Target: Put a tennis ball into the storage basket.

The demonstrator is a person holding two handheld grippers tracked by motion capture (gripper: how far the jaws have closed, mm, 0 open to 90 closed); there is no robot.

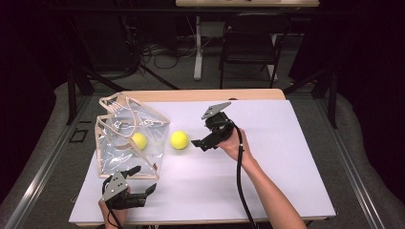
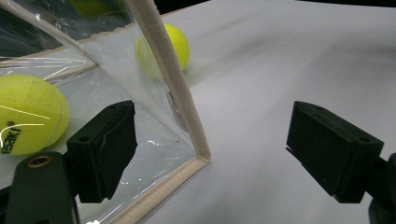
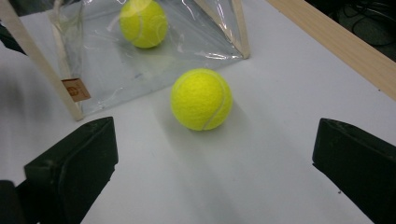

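Loose tennis ball (image 1: 179,140) sits on the white table (image 1: 267,181), centre of the high view, just right of the clear plastic bag (image 1: 125,143) and apart from it. In the right gripper view the same ball (image 3: 201,99) is centre frame, ahead of the jaws and between their lines, not touched.

Right gripper (image 1: 199,143) is just right of that ball in the high view, jaws spread wide, nothing in them, pointing left at the ball.

Second tennis ball (image 1: 139,140) is inside the bag, seen through the plastic; upper centre of the right gripper view (image 3: 143,23), left edge of the left gripper view (image 2: 29,113).

Bag has beige trim along its edges (image 2: 173,79) and stands open-topped at left of the table, upper left of the right gripper view (image 3: 140,65).

Left gripper (image 1: 141,183) is at lower left of the high view, just below the bag's near corner. Jaws apart, empty; in its own view the bag's corner seam stands between them, contact can't be judged.
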